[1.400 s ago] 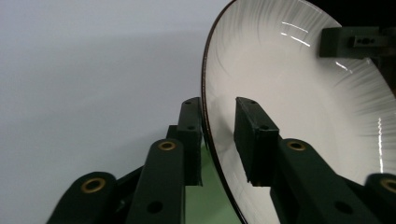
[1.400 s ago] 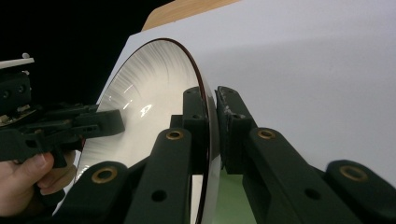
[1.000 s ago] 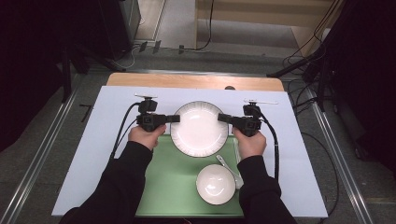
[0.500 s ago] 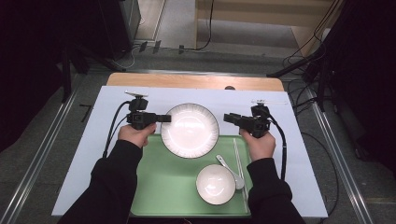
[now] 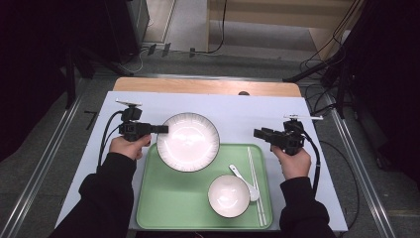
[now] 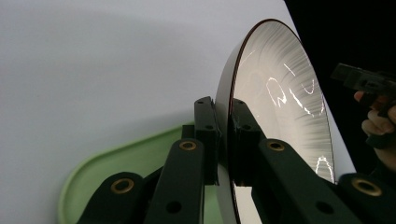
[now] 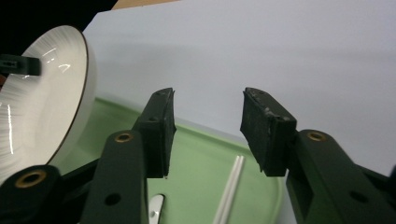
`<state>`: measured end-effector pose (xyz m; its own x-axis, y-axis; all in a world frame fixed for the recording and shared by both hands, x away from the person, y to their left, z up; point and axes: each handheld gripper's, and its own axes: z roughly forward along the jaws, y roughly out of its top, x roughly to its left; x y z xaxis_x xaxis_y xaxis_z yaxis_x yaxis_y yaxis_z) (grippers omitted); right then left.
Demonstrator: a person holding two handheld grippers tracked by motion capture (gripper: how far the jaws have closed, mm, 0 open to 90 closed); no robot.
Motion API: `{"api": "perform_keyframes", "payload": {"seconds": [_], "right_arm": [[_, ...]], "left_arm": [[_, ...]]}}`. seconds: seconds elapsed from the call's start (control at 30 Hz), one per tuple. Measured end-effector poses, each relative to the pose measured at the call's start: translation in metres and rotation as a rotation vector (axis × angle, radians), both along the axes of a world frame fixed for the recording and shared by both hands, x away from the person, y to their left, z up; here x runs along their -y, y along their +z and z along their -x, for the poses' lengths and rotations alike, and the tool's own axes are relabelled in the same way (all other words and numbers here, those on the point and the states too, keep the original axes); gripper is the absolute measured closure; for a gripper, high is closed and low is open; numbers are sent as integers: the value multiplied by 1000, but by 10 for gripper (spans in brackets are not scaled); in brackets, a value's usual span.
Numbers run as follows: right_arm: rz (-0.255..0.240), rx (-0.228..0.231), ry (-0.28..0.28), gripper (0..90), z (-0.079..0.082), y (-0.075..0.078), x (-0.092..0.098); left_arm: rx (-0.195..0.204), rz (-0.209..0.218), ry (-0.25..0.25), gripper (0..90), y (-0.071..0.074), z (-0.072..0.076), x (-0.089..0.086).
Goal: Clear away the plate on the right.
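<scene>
Now the left gripper [image 5: 159, 129] alone carries a large white plate [image 5: 188, 142], its jaws pinched on the plate's left rim, one pad above and one below, as the left gripper view shows close up. The plate hangs over the far left corner of a green tray [image 5: 163, 208], part of it out over the white table [image 5: 237, 106]. The right gripper [image 5: 258, 133] is off to the right, clear of the plate, beyond the tray's right edge; its jaws have just been opening and stand spread with nothing between them, as the right gripper view confirms. The step in hand appears to be lifting the plate off the tray, now handed over to one gripper. The next move likely calls for a steady, level carry to bare table and a gentle set-down, since a single rim grip could let the plate tip. On the tray, a small white bowl [image 5: 228, 196] sits near the front right and looks empty. A white spoon [image 5: 244, 178] lies just beside it, and a pair of pale chopsticks [image 5: 256, 184] lies along the tray's right side.
</scene>
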<state>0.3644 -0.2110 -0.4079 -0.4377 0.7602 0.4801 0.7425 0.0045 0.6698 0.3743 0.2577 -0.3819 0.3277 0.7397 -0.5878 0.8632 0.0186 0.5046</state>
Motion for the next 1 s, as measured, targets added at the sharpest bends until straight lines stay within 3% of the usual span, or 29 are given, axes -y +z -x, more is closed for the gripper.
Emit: {"api": "perform_keyframes", "payload": {"seconds": [0.17,0.27,0.43,0.7,0.77,0.93,1.0], "right_arm": [[22,13,2,483,6,-7,12],[32,16,0,477,9,-8,18],[36,23,-10,472,12,-8,27],[45,22,5,469,17,-10,31],[57,21,11,469,18,-11,32],[54,31,16,462,22,-14,35],[49,26,20,462,24,-15,36]], "left_arm": [[-12,27,-5,856,-4,7,-9],[-5,14,-13,854,-7,12,-13],[-6,33,-25,854,-13,23,-23],[-22,23,-17,851,-26,38,-35],[-15,11,-21,850,-26,39,-35],[-21,25,-11,848,-32,42,-39],[-13,7,-11,848,-33,42,-38]]}}
